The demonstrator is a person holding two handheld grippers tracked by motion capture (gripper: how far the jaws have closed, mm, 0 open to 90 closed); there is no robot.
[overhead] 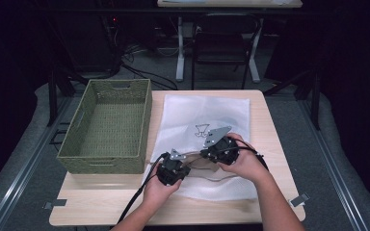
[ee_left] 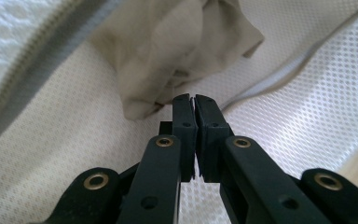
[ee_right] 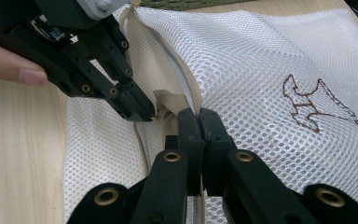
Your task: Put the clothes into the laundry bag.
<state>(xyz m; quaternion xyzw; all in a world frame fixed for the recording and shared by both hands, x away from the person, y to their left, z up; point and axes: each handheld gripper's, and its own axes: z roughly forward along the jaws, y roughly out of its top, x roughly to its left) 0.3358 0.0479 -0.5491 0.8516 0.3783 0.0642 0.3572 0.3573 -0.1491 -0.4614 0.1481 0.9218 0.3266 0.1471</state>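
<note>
A white mesh bag [overhead: 207, 108] with a brown stitched figure [ee_right: 317, 105] lies flat on the wooden table [overhead: 101, 202]. A beige cloth [ee_left: 177, 42] pokes out at the bag's zipper opening [ee_right: 189, 79]. My left gripper [ee_left: 194, 99] is shut, its tips pinching the lower edge of that beige cloth [ee_right: 170, 102]. Seen from the right gripper view, the left gripper [ee_right: 147, 112] comes in from the upper left. My right gripper [ee_right: 198, 114] is shut on the bag's zipper edge, right beside the cloth. In the high view the left gripper [overhead: 188, 166] and right gripper [overhead: 206, 154] meet over the bag's near left part.
A green woven basket [overhead: 101, 163] stands on the table's left side, close to the bag. A chair [overhead: 221, 38] and desk legs stand beyond the table's far edge. Bare wood runs along the near edge in front of the hands.
</note>
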